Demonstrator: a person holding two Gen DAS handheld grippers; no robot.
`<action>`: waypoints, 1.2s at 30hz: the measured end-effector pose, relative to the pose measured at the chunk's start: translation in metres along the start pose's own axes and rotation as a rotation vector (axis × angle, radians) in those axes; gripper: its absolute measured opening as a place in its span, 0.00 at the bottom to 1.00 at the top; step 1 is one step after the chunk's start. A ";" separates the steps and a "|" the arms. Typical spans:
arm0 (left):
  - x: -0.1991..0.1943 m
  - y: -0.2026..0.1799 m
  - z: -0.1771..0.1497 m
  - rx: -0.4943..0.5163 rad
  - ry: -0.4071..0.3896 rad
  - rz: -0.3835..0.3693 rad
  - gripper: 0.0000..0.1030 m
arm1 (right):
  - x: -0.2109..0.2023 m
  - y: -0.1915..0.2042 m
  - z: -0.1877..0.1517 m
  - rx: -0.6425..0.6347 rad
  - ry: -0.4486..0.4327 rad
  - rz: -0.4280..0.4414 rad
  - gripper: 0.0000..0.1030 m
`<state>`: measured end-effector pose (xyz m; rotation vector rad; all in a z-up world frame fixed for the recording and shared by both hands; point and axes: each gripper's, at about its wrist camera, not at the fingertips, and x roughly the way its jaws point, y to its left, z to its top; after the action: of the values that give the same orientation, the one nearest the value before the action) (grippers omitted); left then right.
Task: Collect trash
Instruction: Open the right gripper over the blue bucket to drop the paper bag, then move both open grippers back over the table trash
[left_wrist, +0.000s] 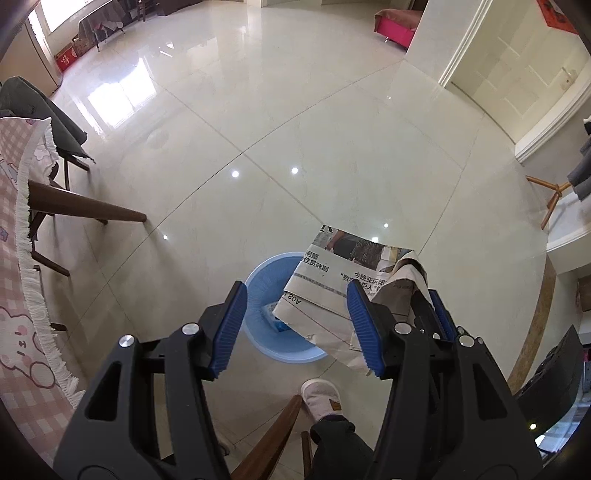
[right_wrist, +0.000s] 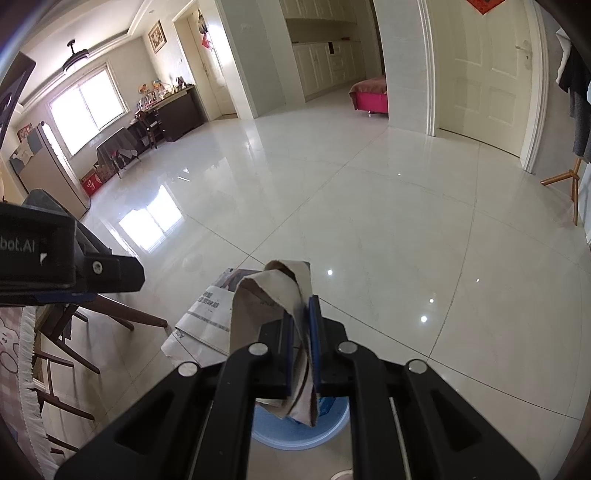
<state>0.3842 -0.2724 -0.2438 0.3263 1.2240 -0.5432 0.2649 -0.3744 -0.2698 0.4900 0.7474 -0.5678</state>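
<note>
A folded newspaper (right_wrist: 221, 314) hangs over a light blue bin (right_wrist: 295, 434) that stands on the tiled floor. My right gripper (right_wrist: 302, 347) is shut on the paper's crumpled upper edge. In the left wrist view the newspaper (left_wrist: 332, 280) covers the right part of the bin (left_wrist: 258, 291), which holds some blue and white trash. My left gripper (left_wrist: 295, 328) is open above the bin; the paper's lower corner shows beside its right pad, and neither pad presses on it. The right gripper (left_wrist: 426, 295) shows there behind the paper. The left gripper (right_wrist: 129, 277) enters the right wrist view from the left.
A table with a pink checked, fringed cloth (left_wrist: 22, 258) and dark wooden chair legs (left_wrist: 85, 206) stand at the left. The person's slippered foot (left_wrist: 321, 398) is just near the bin, by a wooden rail (left_wrist: 273, 435). A wooden stand's legs (left_wrist: 550, 199) are at the right.
</note>
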 end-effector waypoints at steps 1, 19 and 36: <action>0.000 -0.001 0.000 -0.001 0.004 0.005 0.55 | 0.001 0.001 0.003 0.001 0.002 0.002 0.10; -0.002 -0.001 0.006 -0.061 0.006 0.087 0.56 | 0.007 0.009 0.018 0.021 -0.013 0.067 0.42; -0.188 0.007 -0.072 -0.124 -0.293 0.063 0.59 | -0.168 0.022 0.043 -0.058 -0.196 0.202 0.45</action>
<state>0.2864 -0.1884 -0.0886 0.1723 0.9556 -0.4404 0.1993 -0.3331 -0.1126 0.4427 0.5194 -0.3978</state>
